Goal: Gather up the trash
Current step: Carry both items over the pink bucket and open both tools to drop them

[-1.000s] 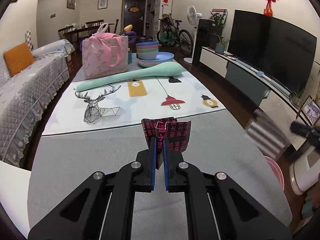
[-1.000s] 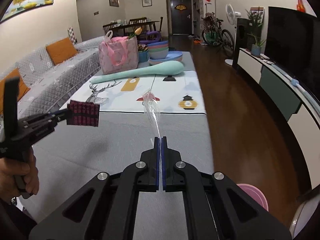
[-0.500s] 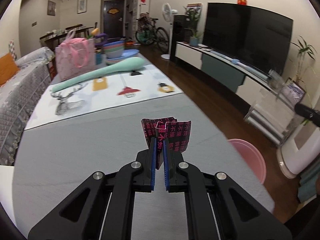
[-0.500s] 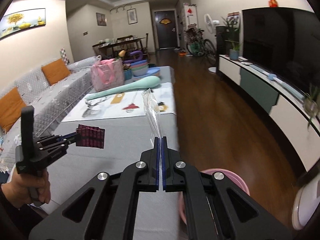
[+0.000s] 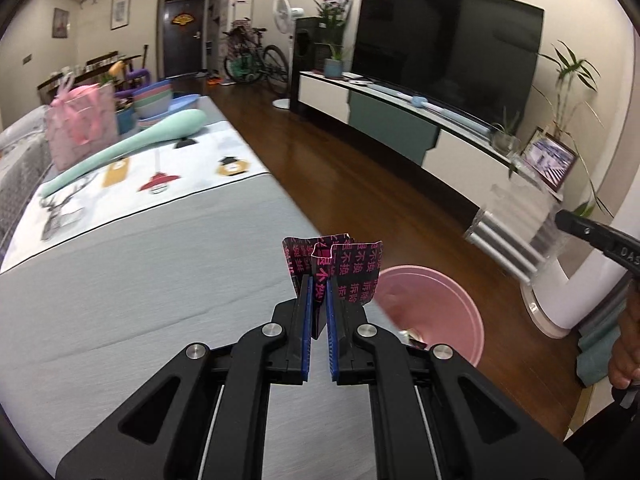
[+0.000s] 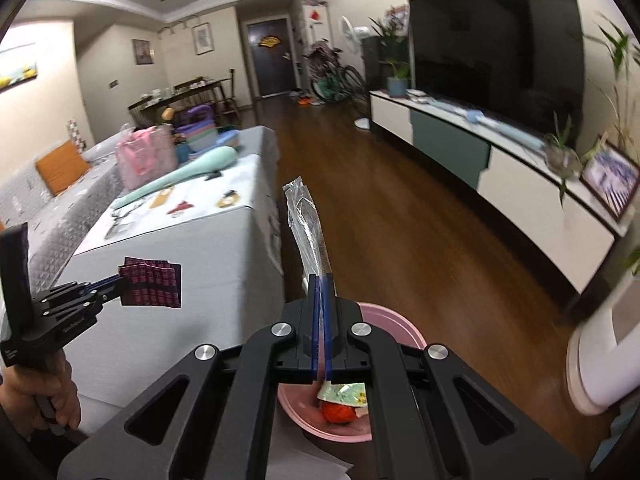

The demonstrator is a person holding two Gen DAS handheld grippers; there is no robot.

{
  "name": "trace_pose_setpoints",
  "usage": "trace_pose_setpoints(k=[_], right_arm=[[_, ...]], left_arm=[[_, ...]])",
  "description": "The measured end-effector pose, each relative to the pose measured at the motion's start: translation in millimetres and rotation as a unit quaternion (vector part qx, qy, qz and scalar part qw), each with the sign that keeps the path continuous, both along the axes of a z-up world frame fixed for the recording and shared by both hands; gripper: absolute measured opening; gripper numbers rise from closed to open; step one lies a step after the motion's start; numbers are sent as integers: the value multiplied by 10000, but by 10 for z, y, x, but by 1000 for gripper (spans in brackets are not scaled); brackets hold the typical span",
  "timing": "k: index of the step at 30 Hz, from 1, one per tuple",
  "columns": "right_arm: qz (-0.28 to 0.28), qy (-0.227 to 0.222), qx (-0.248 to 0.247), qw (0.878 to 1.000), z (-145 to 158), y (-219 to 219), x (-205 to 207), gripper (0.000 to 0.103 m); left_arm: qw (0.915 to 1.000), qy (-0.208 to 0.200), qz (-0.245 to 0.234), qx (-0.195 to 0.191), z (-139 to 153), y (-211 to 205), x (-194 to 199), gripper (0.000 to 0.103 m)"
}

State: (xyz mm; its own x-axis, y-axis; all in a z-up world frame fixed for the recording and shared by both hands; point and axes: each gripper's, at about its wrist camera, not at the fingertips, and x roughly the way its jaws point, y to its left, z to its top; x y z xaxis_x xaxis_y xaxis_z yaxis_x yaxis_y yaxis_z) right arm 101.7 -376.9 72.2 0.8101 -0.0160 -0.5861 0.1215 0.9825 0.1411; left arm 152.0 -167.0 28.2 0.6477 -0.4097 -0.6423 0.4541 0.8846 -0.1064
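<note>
The left claw (image 5: 318, 292) is closed tight on a folded black wrapper with pink characters (image 5: 336, 268). The wrapper stands up from between the blue pads, above the near edge of the grey surface (image 5: 140, 280). In the right wrist view the same wrapper (image 6: 152, 282) sticks out sideways from the left claw (image 6: 122, 282), and a hand (image 6: 44, 396) holds the handle of this tool from below.

The right claw (image 6: 322, 292) is also closed, and it pinches a long clear plastic wrapper (image 6: 306, 224) by its lower end. This wrapper rises upright from the pads and leans a little to the left.

A pink bin (image 6: 392, 320) stands on the wooden floor (image 6: 400, 220) just beside the corner of the surface. In the right wrist view it lies directly under the right claw, and some trash is inside it: a red piece (image 6: 338, 412) and a pale green packet (image 6: 344, 394). In the left wrist view the bin (image 5: 436, 304) is just to the right of the left claw and lower.

Further on the surface lie a long mint green object (image 5: 132, 144), a pink bag (image 5: 80, 124) and a stack of bowls (image 5: 154, 98)
</note>
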Motion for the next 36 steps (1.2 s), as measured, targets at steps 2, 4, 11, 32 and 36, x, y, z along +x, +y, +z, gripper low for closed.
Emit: trace_pose_setpoints(k=[2,4,11,32,36], right_arm=[[-126,87,86,9998,-85,-132,-5,2],[-242,131,126,9995,-134,-227,-39,2],[-457,268,342,9980,-272,-489,-53,2],[-457,908,306,9944,-707,-561,452,2],[-459,940,305,9940,-725,-573,489,2]], left_arm=[[10000,10,-96,22,-12,-131,-9,7],[9998,19,-212,54,-30,-284,-7,7],[9980,139,-589,190,-166,-780,21,7],[9834,1053,-1214,840,-741,-1423,224,7],[9821,1132,-1217,891,-787,-1440,263,7]])
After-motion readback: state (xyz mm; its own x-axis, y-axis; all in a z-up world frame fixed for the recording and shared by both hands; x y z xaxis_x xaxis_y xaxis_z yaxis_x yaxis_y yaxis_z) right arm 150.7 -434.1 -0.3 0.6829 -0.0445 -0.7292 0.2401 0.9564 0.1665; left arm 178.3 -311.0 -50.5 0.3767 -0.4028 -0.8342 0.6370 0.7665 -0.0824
